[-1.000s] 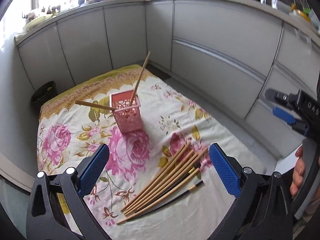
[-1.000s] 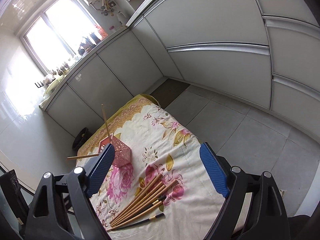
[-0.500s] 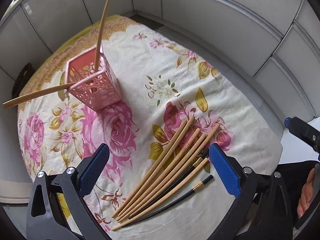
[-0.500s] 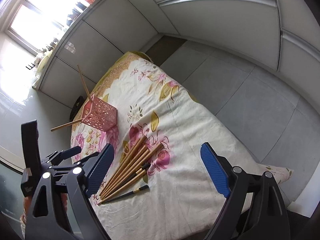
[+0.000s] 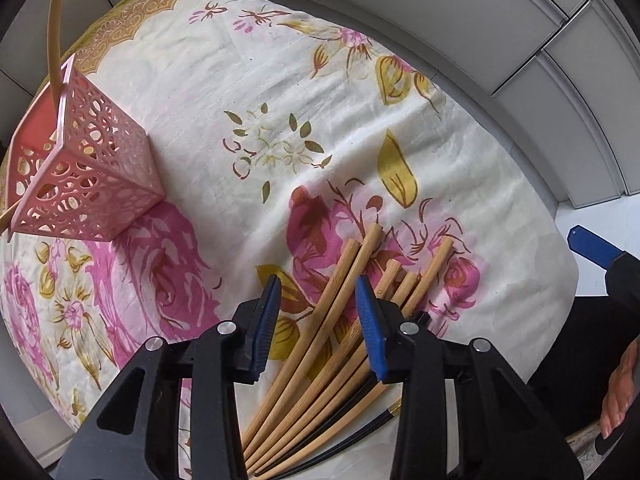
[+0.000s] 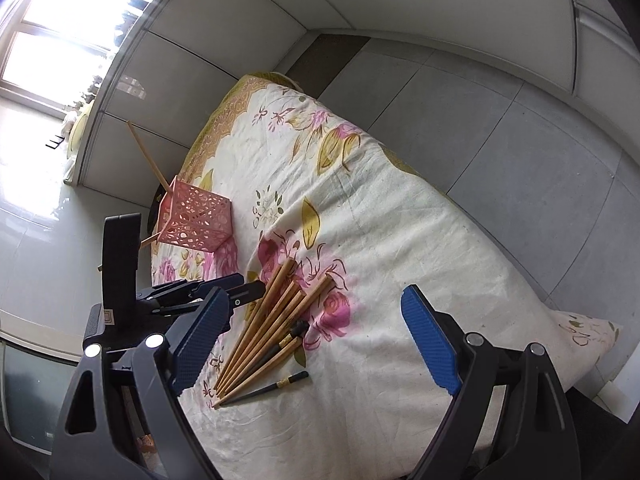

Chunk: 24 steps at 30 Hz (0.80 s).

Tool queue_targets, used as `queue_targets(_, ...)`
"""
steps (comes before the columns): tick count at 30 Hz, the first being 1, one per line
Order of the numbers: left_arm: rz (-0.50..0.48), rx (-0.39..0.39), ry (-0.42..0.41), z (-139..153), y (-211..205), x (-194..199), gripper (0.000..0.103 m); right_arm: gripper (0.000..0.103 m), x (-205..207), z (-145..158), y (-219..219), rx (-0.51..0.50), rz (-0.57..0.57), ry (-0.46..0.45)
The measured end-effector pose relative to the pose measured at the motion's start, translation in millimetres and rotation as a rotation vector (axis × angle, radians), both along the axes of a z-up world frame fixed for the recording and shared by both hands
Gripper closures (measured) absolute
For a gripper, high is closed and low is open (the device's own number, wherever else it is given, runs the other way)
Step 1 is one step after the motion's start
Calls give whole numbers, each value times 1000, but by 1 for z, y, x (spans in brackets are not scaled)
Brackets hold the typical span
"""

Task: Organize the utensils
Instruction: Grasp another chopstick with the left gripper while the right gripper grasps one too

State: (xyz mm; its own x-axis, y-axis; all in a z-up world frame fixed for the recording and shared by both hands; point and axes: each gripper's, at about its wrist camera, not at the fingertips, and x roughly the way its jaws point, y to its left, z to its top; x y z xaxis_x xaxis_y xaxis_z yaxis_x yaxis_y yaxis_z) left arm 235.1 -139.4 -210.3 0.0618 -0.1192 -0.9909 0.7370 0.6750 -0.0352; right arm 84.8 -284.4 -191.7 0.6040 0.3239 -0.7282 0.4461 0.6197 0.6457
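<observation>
One pink lattice holder (image 6: 195,218) with two chopsticks (image 6: 147,155) in it; about seven bamboo chopsticks (image 6: 264,330) and two black ones (image 6: 276,386) lie loose.

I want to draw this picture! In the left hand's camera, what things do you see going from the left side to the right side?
Pink basket → left gripper over the chopsticks → the other gripper's blue tip, all above the flowered cloth.
</observation>
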Motion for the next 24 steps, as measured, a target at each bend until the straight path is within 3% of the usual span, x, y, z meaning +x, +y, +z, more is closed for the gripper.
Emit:
queue_targets(5, -11, -6, 9, -1, 0, 5, 74, 17, 2, -3, -1, 14, -8, 7)
queue_targets(11, -37, 19, 8, -7, -6, 5, 75, 17, 2, -7, -3, 19, -18, 19)
queue_targets(15, -49, 31, 1, -11, -5, 5, 86, 17, 1, -6, -3, 7, -21, 16)
queue_targets(24, -87, 46, 1, -16, -10, 4, 86, 17, 3, -6, -2, 5, -18, 22)
